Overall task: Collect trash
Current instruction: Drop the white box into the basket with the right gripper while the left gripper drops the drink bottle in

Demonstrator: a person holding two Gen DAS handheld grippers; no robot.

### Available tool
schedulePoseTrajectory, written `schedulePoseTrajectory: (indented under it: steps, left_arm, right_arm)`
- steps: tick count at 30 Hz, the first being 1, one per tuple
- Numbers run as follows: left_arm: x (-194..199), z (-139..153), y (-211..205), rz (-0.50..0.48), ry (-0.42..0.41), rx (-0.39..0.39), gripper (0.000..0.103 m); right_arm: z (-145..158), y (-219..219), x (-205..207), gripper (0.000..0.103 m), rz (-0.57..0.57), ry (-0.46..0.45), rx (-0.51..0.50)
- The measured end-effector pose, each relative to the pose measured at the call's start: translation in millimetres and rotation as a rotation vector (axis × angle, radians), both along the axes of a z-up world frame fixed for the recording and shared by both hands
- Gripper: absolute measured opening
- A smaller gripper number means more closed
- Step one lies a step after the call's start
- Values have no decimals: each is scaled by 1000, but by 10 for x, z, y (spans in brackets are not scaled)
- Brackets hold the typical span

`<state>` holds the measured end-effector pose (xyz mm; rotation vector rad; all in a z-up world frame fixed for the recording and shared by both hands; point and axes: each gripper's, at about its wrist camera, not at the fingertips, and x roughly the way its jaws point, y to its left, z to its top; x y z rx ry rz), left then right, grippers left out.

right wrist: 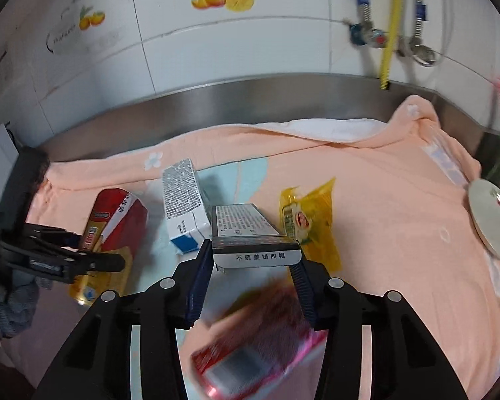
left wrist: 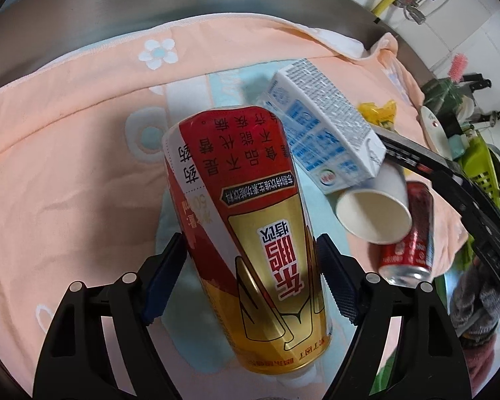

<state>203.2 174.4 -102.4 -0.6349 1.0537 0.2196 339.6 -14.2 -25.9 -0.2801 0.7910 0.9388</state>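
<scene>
My left gripper (left wrist: 250, 260) is shut on a red and gold drink bottle (left wrist: 250, 226) and holds it over the peach cloth (left wrist: 66, 150); the bottle also shows in the right wrist view (right wrist: 113, 223). My right gripper (right wrist: 251, 256) is shut on a flat grey box with printed text (right wrist: 246, 230). A white and blue carton (left wrist: 320, 123) lies on the cloth, also in the right wrist view (right wrist: 183, 206). A paper cup (left wrist: 376, 210) and a red can (left wrist: 413, 236) lie beside it. A blurred red can (right wrist: 260, 343) shows below my right gripper. A yellow wrapper (right wrist: 310, 220) lies to the right.
A steel backsplash (right wrist: 250, 96) and tiled wall run behind the cloth. Pipes and a yellow hose (right wrist: 390, 26) hang at the right. A round white dish (right wrist: 490, 220) sits at the cloth's right edge. A green basket (left wrist: 483, 166) stands beyond the right edge.
</scene>
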Motion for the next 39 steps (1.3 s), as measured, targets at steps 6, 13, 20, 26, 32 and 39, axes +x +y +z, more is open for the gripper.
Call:
schedulePoseTrajectory:
  steps: [6, 13, 20, 26, 32, 39]
  left_arm:
    - [-220, 162, -151, -54, -48, -7, 76]
    - [-351, 246, -283, -90, -77, -21, 75]
    - [-451, 378, -548, -170, -117, -44, 74]
    - [-468, 520, -929, -279, -155, -89, 73]
    - [-372, 615, -1507, -406, -169, -122, 73]
    - [-187, 574, -2300, -566, -133, -117, 73]
  right_arm:
    - [293, -393, -356, 45, -63, -16, 70]
    - [540, -995, -995, 45, -175, -60, 117]
    - [445, -1842, -1541, 45, -374, -73, 90]
    - [41, -2491, -1731, 45, -562, -38, -52]
    - [-602, -3009, -1737, 45, -713, 90, -172]
    - [-989, -3318, -1762, 45, -804, 173, -190]
